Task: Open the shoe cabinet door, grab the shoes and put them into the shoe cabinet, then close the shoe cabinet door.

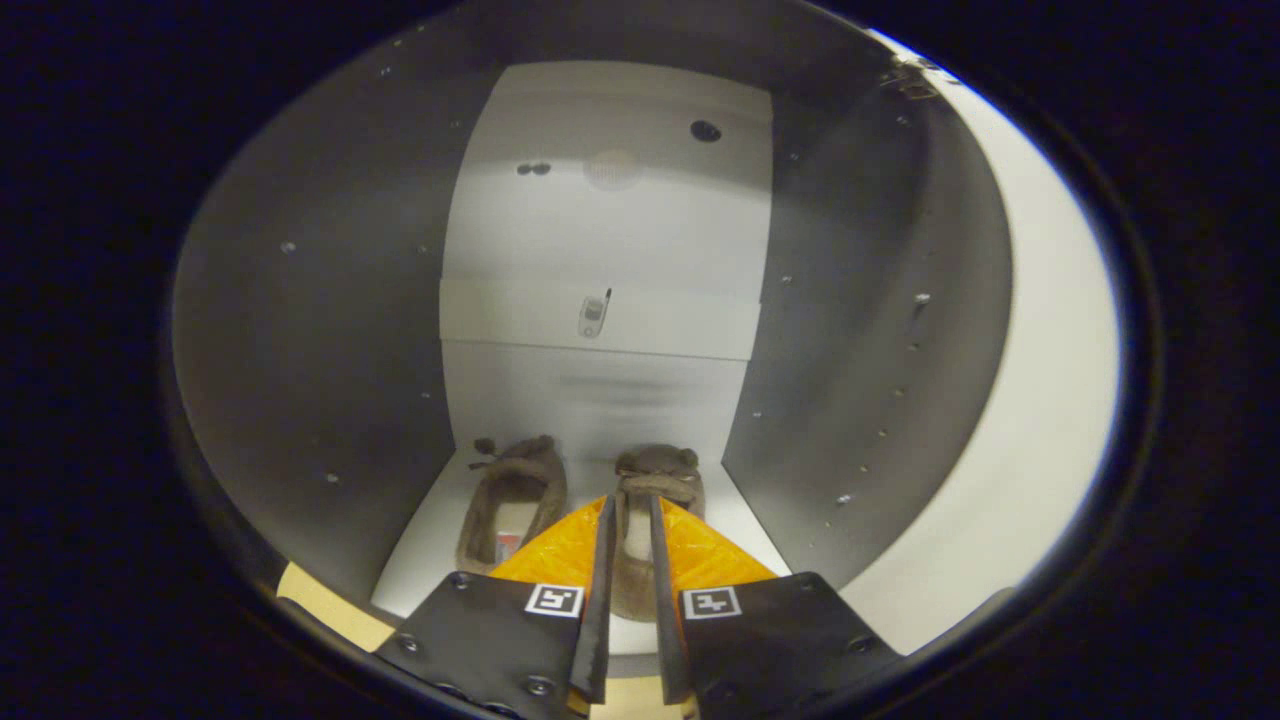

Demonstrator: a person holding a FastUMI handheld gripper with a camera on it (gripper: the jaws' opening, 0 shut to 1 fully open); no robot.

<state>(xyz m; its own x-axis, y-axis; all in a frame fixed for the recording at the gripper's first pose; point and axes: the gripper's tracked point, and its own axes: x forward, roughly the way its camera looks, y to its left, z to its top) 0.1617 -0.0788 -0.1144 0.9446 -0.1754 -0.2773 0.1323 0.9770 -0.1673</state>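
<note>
I am looking into the open shoe cabinet (600, 380), with grey side walls and a white back panel. Two brown fuzzy slippers lie on its white floor, toes toward the back. The left slipper (512, 500) rests free, just ahead of my left finger. The right slipper (660, 475) runs back between my fingers, its heel pinched in the narrow gap. My gripper (630, 520) is shut on this right slipper, low over the cabinet floor.
The white cabinet door (1040, 400) stands swung open on the right. A white cross strip with a small metal fitting (594, 315) spans the back panel halfway up. The grey side walls (310, 330) carry rows of small holes and close in on both sides.
</note>
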